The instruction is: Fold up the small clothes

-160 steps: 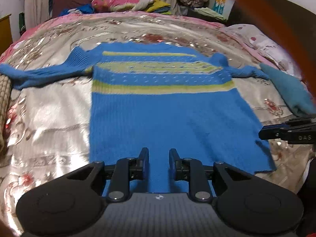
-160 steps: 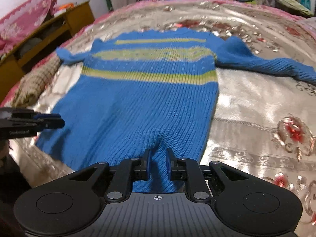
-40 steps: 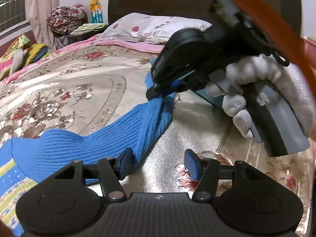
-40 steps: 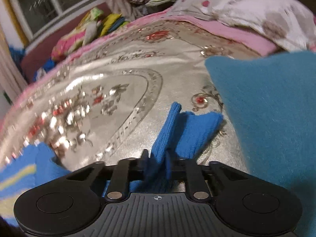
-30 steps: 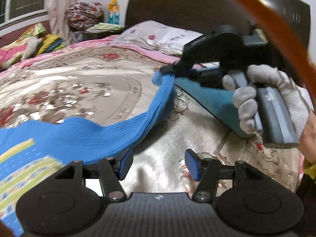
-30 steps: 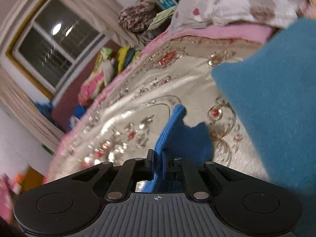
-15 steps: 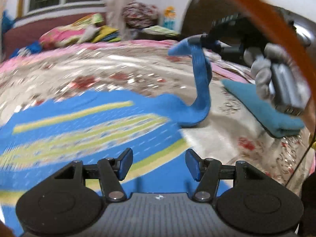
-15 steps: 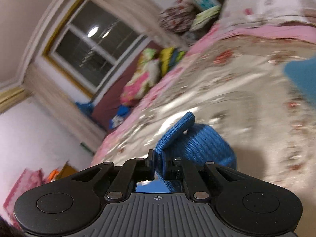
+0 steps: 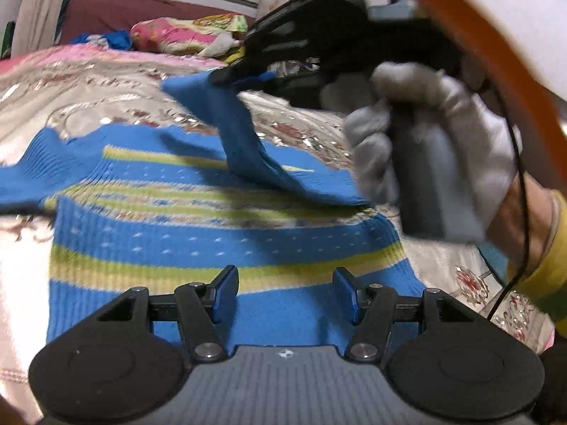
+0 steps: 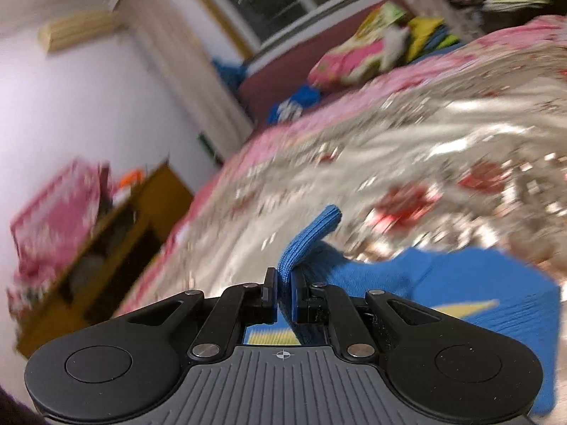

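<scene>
A small blue knit sweater [image 9: 198, 233] with yellow-green stripes lies flat on the bed. My left gripper [image 9: 285, 283] hovers open over its lower body, nothing between the fingers. A white-gloved hand [image 9: 425, 134] carries my right gripper [image 9: 226, 76], which is shut on the cuff of the sweater's right sleeve [image 9: 244, 141] and holds it lifted above the chest stripes. In the right wrist view the right gripper [image 10: 283, 299] pinches the ribbed sleeve cuff [image 10: 308, 237], with the sweater [image 10: 460, 283] below and to the right.
The bed has a shiny silver floral cover [image 9: 106, 99] with a pink border. Piled bedding and clothes [image 9: 184, 35] lie at the far side under a window. A wooden cabinet [image 10: 117, 233] stands beside the bed at the left.
The right gripper has carried the sleeve cuff up and leftward, from beside the teal cloth to over the sweater's chest. The left gripper has swung left from the sleeve to over the sweater's body, still open.
</scene>
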Action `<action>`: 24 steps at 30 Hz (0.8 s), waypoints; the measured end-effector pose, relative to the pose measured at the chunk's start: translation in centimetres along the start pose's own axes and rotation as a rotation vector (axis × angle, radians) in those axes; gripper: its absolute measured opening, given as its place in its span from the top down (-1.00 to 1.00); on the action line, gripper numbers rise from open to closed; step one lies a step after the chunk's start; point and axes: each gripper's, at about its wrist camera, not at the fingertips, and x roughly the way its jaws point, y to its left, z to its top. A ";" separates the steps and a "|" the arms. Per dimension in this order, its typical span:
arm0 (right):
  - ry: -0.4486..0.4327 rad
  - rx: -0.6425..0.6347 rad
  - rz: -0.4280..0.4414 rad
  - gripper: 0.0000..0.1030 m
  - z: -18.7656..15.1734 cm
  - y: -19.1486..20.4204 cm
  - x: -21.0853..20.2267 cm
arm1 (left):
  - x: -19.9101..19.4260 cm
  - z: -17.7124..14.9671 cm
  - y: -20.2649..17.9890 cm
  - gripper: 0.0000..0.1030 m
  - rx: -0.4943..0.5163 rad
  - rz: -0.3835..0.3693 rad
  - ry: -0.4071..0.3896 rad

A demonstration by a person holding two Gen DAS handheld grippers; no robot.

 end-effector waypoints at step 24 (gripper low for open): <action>0.320 -0.145 0.100 0.39 -7.0 3.0 4.6 | -0.6 -1.2 1.9 -0.23 -0.004 0.008 0.018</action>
